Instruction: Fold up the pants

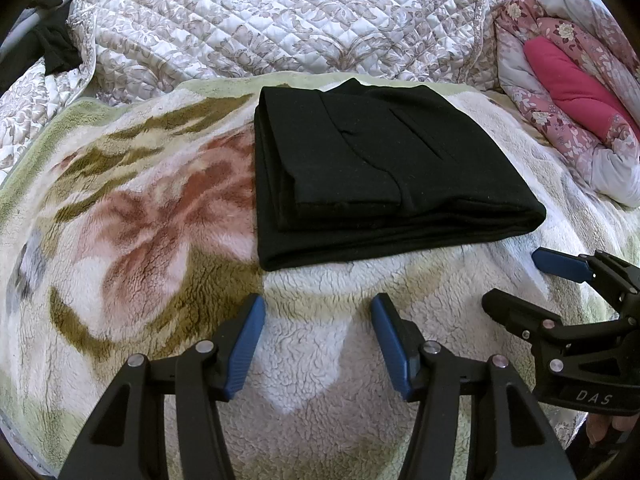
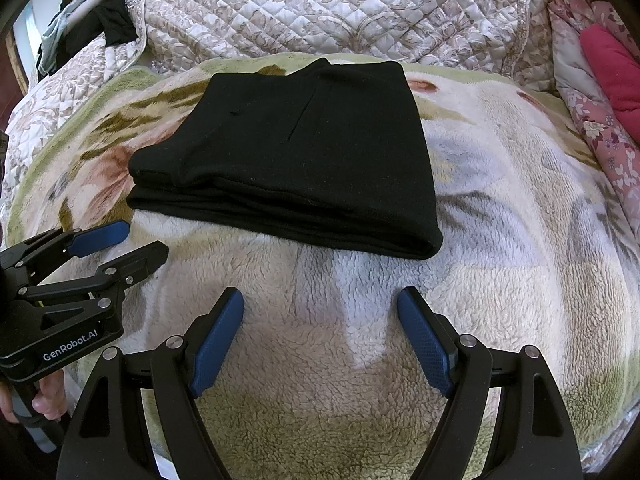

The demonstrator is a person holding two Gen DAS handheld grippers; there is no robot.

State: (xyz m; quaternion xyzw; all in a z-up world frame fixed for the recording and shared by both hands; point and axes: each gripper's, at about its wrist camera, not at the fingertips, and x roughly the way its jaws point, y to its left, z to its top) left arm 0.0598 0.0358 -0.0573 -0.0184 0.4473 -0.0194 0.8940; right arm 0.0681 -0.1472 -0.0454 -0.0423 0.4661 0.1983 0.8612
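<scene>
Black pants (image 1: 372,168) lie folded into a flat, layered rectangle on a fleecy flowered blanket (image 1: 152,216); the right wrist view shows the pants (image 2: 296,152) too. My left gripper (image 1: 318,308) hovers just in front of the pants' near edge, open, with only blanket between its blue pads. My right gripper (image 2: 320,300) stands open a little before the same edge, nothing between its pads. Each gripper shows in the other's view: the right gripper (image 1: 520,280) at the right, the left gripper (image 2: 140,240) at the left, both open.
A quilted floral bedspread (image 1: 260,20) rises behind the blanket. A pink flowered duvet with a magenta lining (image 1: 568,84) is bunched at the right. Dark clothes (image 2: 104,20) hang at the far left. A person's fingers (image 2: 44,404) hold the left gripper's handle.
</scene>
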